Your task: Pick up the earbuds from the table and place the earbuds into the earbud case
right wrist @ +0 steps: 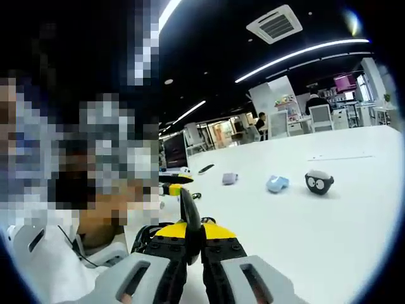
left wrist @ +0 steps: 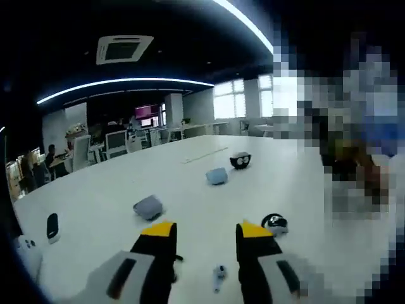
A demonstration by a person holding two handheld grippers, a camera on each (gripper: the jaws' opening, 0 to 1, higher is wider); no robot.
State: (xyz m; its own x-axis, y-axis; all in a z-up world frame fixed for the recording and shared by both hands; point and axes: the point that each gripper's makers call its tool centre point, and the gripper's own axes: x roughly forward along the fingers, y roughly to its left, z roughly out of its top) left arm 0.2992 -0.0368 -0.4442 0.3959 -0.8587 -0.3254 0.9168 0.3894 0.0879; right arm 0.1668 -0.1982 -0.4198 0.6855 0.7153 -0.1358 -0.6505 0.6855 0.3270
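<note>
The left gripper (left wrist: 205, 244) hovered spread over a white earbud (left wrist: 219, 274) on the table (left wrist: 190, 190) — pick-up looked next — while the right gripper (right wrist: 193, 244), pressed together, waited near the person.

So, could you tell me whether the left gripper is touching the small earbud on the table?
Apart. In the left gripper view, the earbud lies on the table in the open gap of the left gripper, with white surface visible on both sides.
</note>
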